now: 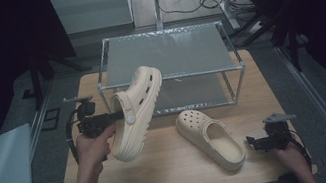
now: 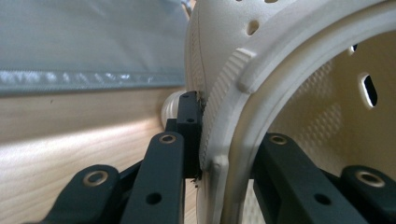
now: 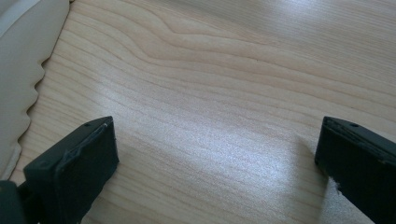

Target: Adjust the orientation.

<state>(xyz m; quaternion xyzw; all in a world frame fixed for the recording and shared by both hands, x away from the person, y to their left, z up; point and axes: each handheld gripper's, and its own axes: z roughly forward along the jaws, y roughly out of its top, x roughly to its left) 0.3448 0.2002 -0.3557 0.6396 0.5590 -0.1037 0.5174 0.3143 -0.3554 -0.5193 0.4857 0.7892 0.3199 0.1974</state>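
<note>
Two cream clogs were in play. One clog (image 1: 136, 111) hung tilted in the air in front of the wire shelf rack (image 1: 233, 66), toe up toward the rack; the other clog (image 1: 211, 138) lay on the wooden table (image 1: 174, 165), near the right side. The left gripper (image 1: 117, 115) was clenched on the raised clog's side wall at the opening, one jaw outside and one inside. The right gripper (image 1: 254, 142) rested low over the table just beside the lying clog, jaws spread wide with bare wood between them.

You've got a light wooden table (image 1: 173, 163); a wire-frame rack (image 1: 170, 70) stands at its far edge, one cream clog (image 1: 210, 139) lying just before the rack.
</note>
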